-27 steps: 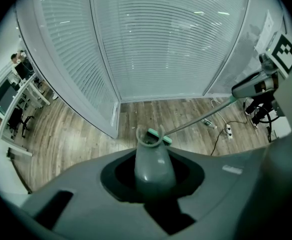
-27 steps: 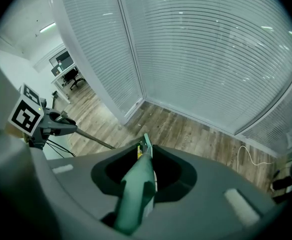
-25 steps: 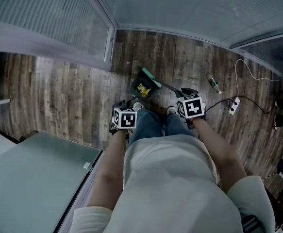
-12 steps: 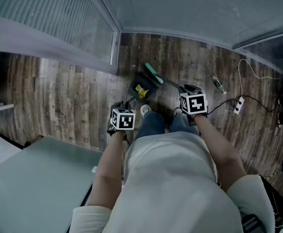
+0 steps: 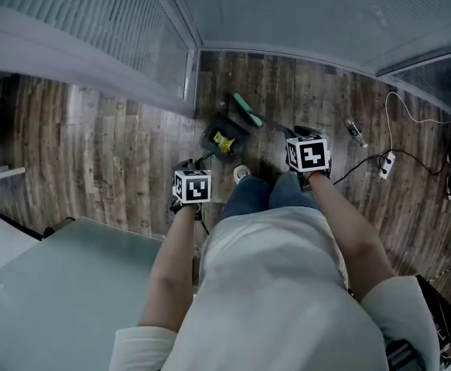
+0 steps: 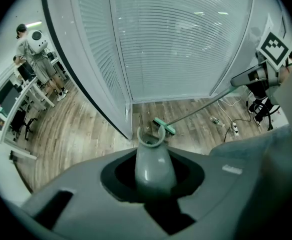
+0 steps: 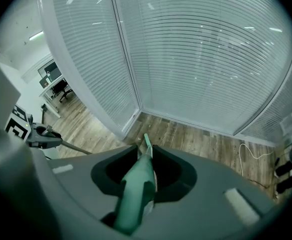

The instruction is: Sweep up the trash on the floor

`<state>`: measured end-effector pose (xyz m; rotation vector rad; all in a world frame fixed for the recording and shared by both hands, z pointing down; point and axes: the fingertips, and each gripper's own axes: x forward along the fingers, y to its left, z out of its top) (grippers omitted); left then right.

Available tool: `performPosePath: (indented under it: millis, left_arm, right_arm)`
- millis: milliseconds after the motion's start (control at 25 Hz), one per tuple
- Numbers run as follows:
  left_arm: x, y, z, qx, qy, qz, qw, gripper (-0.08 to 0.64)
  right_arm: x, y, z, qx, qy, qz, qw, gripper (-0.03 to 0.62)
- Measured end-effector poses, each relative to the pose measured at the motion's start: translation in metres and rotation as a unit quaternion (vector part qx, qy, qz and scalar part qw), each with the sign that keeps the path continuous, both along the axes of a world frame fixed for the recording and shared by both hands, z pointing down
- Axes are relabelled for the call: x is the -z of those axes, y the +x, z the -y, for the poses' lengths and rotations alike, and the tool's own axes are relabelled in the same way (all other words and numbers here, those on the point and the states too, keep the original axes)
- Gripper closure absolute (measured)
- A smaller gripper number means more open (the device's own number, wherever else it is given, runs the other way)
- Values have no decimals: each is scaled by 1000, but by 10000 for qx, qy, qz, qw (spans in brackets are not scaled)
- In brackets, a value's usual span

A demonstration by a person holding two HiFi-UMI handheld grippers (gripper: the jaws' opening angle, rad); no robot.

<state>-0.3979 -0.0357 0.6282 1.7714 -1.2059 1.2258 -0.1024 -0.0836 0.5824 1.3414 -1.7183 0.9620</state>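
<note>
A dark dustpan (image 5: 216,135) sits on the wood floor with a yellow scrap of trash (image 5: 225,141) inside it. Its grey upright handle (image 6: 153,166) runs up between the jaws of my left gripper (image 5: 196,165), which is shut on it. Just beyond the pan lies the green broom head (image 5: 246,109), also visible as broom head (image 6: 164,126) in the left gripper view. My right gripper (image 5: 301,140) is shut on the green broom handle (image 7: 138,189). The jaws themselves are hidden behind each gripper body.
Glass partition walls with blinds (image 5: 287,14) meet in a corner close ahead. A small bottle (image 5: 354,130) and a power strip with cable (image 5: 385,165) lie on the floor at right. A grey cabinet top (image 5: 55,284) fills the lower left. People stand by desks (image 6: 35,54) behind the glass.
The broom head has drawn a little away from the dustpan toward the far wall, with my right gripper moving forward. The person's feet have shifted; the left gripper barely moved.
</note>
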Motion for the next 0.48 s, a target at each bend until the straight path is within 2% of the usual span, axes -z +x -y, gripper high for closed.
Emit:
performPosePath:
  millis: [480]
  left_arm:
    - [-5, -26, 31, 283, 20, 68, 9996, 468]
  right_arm:
    - [-6, -33, 52, 302, 76, -35, 9995, 491]
